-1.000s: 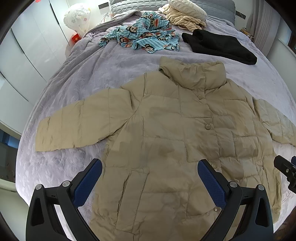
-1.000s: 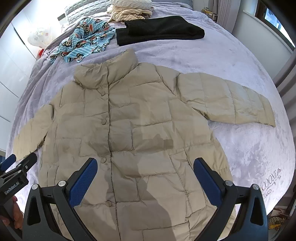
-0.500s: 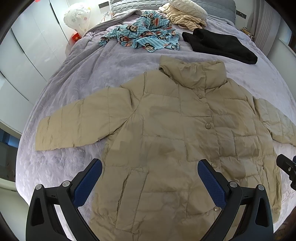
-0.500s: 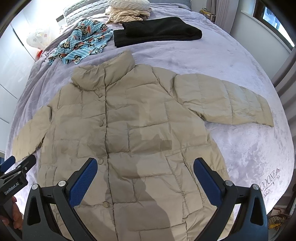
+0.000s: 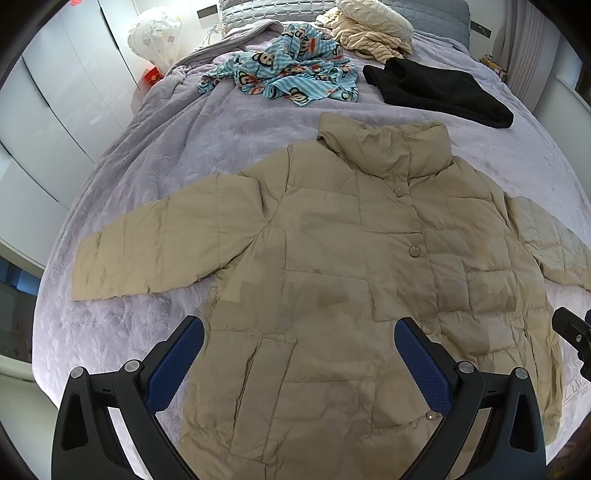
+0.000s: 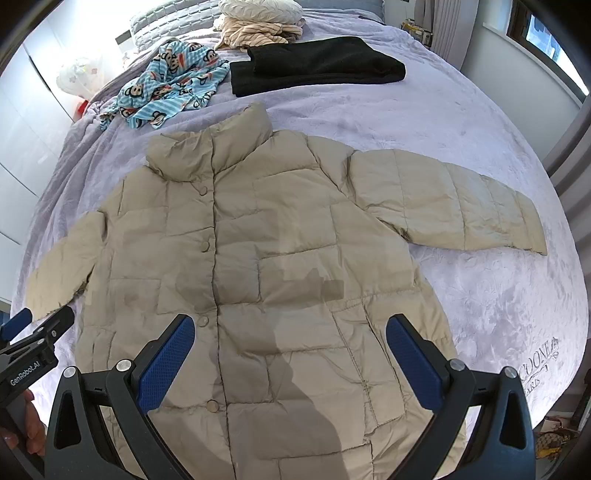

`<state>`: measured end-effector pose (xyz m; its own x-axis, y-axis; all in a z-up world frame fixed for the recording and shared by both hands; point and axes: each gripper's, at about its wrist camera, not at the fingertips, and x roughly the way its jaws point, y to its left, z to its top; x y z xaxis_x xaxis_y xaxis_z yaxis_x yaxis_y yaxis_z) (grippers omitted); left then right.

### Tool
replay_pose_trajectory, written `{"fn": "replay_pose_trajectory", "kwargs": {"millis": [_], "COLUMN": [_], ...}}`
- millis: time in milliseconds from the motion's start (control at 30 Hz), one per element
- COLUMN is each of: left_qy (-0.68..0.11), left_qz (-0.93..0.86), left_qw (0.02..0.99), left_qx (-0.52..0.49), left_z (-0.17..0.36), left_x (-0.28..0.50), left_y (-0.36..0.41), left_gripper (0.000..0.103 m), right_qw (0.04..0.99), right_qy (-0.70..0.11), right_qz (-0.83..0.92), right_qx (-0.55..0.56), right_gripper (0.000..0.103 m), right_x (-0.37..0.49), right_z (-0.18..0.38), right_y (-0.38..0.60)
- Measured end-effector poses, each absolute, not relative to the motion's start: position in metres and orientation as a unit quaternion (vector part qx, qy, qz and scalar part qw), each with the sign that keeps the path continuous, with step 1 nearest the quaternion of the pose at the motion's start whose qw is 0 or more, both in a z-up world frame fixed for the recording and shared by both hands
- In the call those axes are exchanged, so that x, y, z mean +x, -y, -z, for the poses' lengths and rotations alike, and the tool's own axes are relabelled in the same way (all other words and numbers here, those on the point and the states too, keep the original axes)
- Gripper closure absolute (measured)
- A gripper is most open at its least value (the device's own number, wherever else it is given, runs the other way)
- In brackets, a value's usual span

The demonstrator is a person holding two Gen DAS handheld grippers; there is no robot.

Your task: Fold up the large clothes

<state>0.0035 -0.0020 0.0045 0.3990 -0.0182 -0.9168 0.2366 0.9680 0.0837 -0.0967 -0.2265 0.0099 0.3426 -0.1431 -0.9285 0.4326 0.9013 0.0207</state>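
A beige quilted puffer jacket (image 5: 351, 266) lies flat, front up and buttoned, on a lavender bed cover (image 5: 155, 155), sleeves spread out to both sides, collar toward the headboard. It also shows in the right wrist view (image 6: 258, 251). My left gripper (image 5: 299, 362) is open and empty above the jacket's lower left half. My right gripper (image 6: 291, 358) is open and empty above the jacket's lower right half. Neither touches the fabric. The left gripper's tip (image 6: 40, 328) shows at the left edge of the right wrist view.
At the far end of the bed lie a blue monkey-print garment (image 5: 288, 74), a folded black garment (image 5: 439, 92) and a cream striped pile (image 5: 369, 29). White wardrobe doors (image 5: 55, 92) stand to the left. A window (image 6: 550, 48) and a wall are on the right.
Both grippers have drifted slightly back toward the jacket's hem, so the jacket sits a little farther up in view. The jaws stay open. The jacket has not moved.
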Motion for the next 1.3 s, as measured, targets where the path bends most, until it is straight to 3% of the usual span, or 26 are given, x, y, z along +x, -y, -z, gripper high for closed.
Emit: {"fn": "replay_pose_trajectory", "kwargs": {"millis": [1300], "left_qy": [-0.541], "left_qz": [0.075], "left_qw": [0.831], "left_qx": [0.102], "left_z": [-0.0061], "left_x": [-0.0013], "left_y": [0.0024], "left_gripper": [0.0], "right_qw": [0.811], "right_qy": [-0.543], "right_qz": [0.176], "right_qx": [0.13], "right_gripper": [0.0], "right_x": [-0.0953], "right_z": [-0.0137], "right_y": [0.2214]}}
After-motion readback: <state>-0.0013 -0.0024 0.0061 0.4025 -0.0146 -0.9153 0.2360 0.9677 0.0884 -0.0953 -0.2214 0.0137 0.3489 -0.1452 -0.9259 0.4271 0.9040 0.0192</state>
